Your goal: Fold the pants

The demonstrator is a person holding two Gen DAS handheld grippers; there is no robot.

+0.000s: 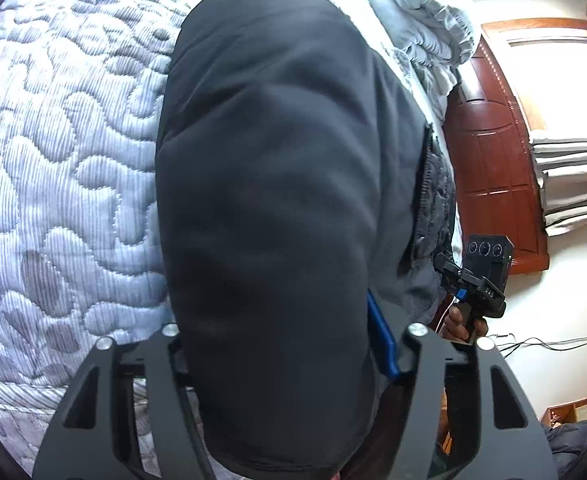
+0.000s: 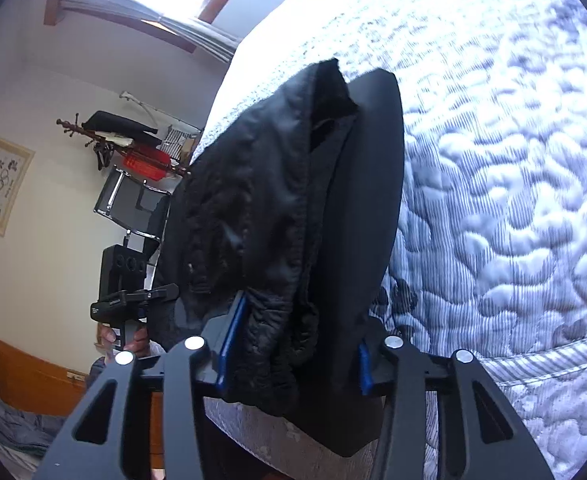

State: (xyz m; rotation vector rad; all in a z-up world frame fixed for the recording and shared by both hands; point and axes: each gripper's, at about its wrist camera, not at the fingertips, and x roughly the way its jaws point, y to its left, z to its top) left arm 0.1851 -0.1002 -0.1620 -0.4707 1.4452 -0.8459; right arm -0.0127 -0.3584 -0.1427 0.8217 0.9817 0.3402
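Dark grey pants (image 1: 277, 184) hang lifted above the bed, held at both ends. My left gripper (image 1: 281, 344) is shut on one edge of the pants, which drape over its fingers and hide the left pad; the blue right pad (image 1: 381, 340) shows. My right gripper (image 2: 293, 356) is shut on the pants (image 2: 293, 208) at the bunched elastic waistband, between its blue pads (image 2: 229, 344). The right gripper also shows in the left wrist view (image 1: 477, 280), at the pants' far edge. The left gripper shows in the right wrist view (image 2: 133, 300).
A pale blue quilted bedspread (image 1: 61, 168) covers the bed under the pants. A rumpled duvet (image 1: 421, 12) lies at the far end. A wooden headboard (image 1: 493, 160), a window, a chair and rack (image 2: 133, 184), and cables on the floor (image 1: 553, 344) stand beside the bed.
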